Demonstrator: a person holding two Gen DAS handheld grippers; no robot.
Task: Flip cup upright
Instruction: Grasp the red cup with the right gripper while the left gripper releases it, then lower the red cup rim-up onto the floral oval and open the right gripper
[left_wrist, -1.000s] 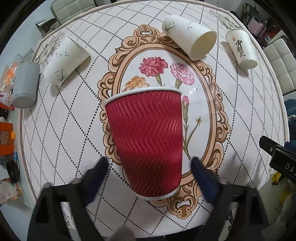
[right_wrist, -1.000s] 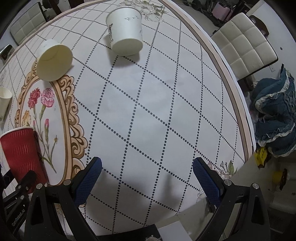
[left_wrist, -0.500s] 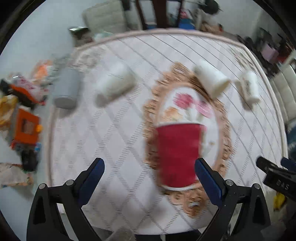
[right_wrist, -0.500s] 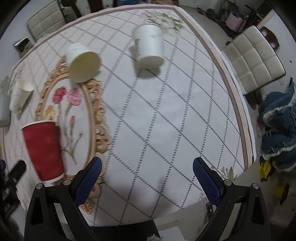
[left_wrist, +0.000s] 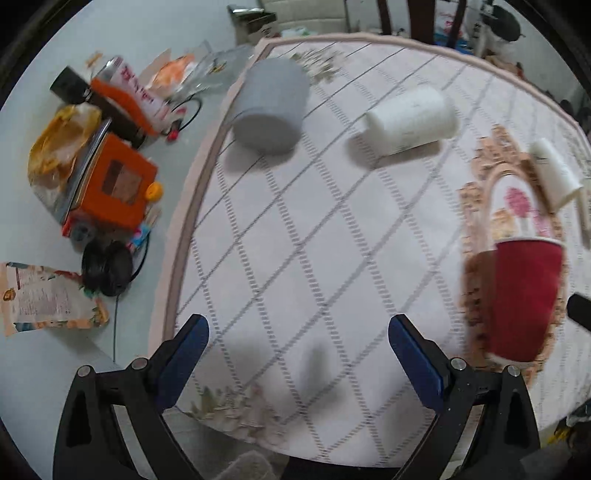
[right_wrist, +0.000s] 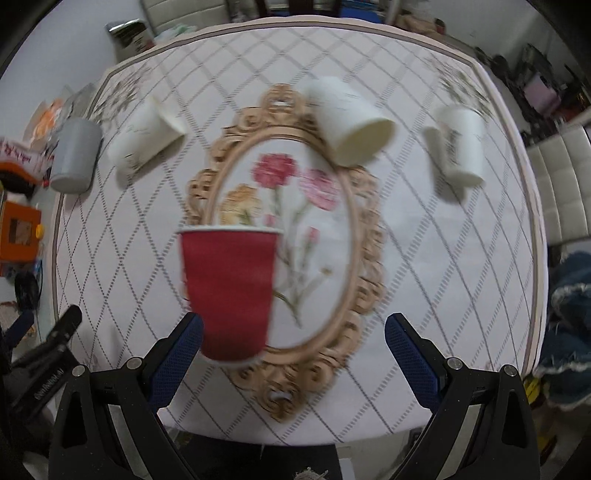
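Red ribbed paper cup (right_wrist: 229, 291) stands upright, rim up, on round table with diamond-patterned cloth (right_wrist: 424, 280), at left edge of oval flower motif. Left gripper (left_wrist: 297, 343) spread wide, holding nothing, well left of cup. Right gripper (right_wrist: 293, 341) also spread wide, empty; its left finger (right_wrist: 177, 350) just beside cup base. Three white paper cups lie on their sides farther back. Cup likely light, thin-walled, easily crushed or tipped; gentle pinch across mid-body seems safest hold.
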